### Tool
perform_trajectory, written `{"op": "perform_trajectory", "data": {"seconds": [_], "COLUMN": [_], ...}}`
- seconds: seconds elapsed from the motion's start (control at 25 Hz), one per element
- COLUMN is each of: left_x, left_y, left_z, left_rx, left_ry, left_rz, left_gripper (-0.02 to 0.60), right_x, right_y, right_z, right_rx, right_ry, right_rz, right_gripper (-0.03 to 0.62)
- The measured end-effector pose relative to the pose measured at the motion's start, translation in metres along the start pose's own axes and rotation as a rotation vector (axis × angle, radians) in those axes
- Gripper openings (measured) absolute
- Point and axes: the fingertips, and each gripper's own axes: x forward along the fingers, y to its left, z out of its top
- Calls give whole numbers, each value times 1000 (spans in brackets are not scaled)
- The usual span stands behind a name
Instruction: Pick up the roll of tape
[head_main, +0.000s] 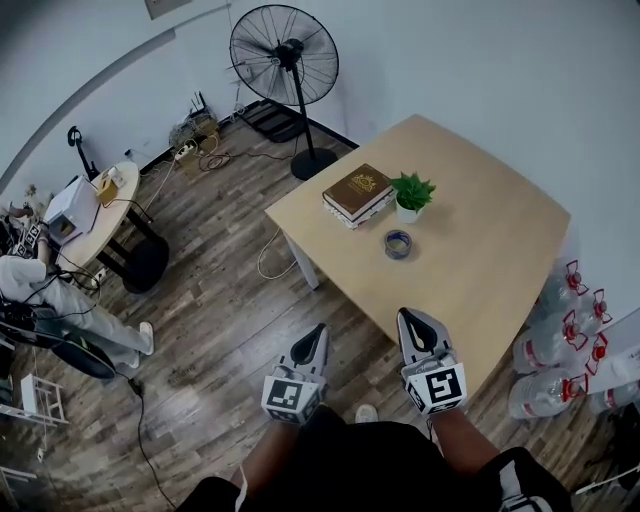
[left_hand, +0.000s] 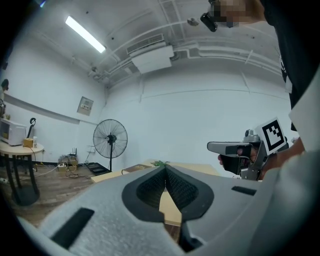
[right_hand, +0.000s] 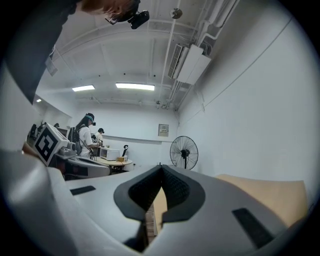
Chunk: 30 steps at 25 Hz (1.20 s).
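Observation:
The roll of tape (head_main: 398, 244), a grey ring, lies flat on the light wooden table (head_main: 500, 250) in front of a small potted plant (head_main: 411, 195) and a brown book (head_main: 357, 193). My left gripper (head_main: 317, 330) hovers over the floor, short of the table's near edge, with its jaws shut and nothing between them. My right gripper (head_main: 409, 316) is level with that edge, shut and empty too. In the left gripper view the pads (left_hand: 172, 187) meet at the tip, and the right gripper (left_hand: 235, 148) shows beside them. The tape is hidden in both gripper views.
A standing fan (head_main: 285, 60) is beyond the table's far left corner. Water bottles (head_main: 560, 345) crowd the floor to the table's right. A round side table (head_main: 100, 215) with boxes and a seated person (head_main: 40, 300) are at the far left. Cables trail over the wooden floor.

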Motion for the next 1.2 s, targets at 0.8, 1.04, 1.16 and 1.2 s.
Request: {"op": "perform_trajectory", "data": {"seconds": [0.8,1.04,1.16,1.2], "left_x": [157,199,215,221], "left_y": [97,129,144,149], "left_z": [33,38,38,38], "left_rx": [23,26,30,41], "left_ry": [-5,1,6,6], "left_rz": [-201,-278,-312,-323], "left_gripper": [2,1,1,2], "right_x": [155,199,217,223], "right_y": [-65,-77,-82,-85], "right_z": [22,12,8,7], "right_rx": [5,-24,-43,-45], "right_ry": [-38,9,25,27], "right_rz": [-118,-171,-200,-214], "right_gripper": [-6,-6,-6,-6]}}
